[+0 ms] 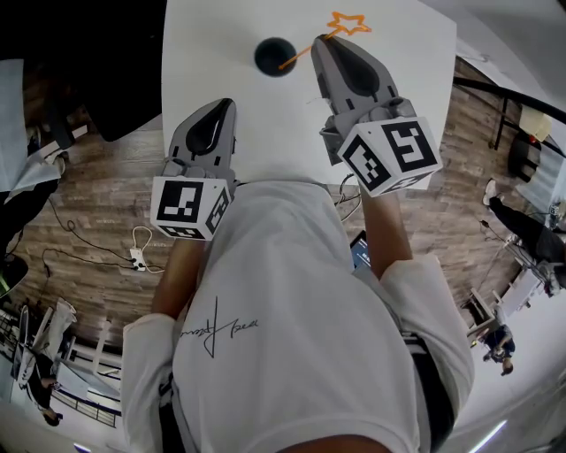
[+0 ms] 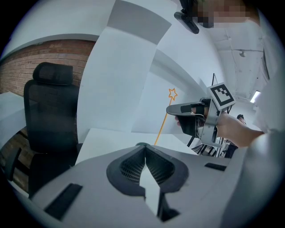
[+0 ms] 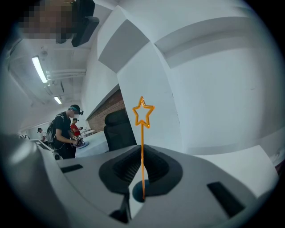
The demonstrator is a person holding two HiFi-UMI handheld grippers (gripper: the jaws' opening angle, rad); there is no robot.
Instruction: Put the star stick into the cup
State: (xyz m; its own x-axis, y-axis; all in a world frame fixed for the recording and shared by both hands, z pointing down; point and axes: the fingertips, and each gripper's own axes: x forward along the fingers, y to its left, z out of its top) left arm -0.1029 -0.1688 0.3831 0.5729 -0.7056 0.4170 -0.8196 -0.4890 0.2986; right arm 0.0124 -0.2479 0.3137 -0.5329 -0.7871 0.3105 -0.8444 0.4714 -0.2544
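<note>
A dark round cup stands on the white table at its far middle. The orange star stick slants from its star at the upper right down to the cup's mouth. My right gripper is shut on the stick's shaft just right of the cup. In the right gripper view the star rises upright above the jaws, and the stick's lower end sits over the dark cup. My left gripper is shut and empty, left of and nearer than the cup. From the left gripper view the cup rim just shows.
A black office chair stands off the table's far left. White walls rise behind the table. The table's near edge lies close to the person's body. Other people stand far off. Cables lie on the wood floor.
</note>
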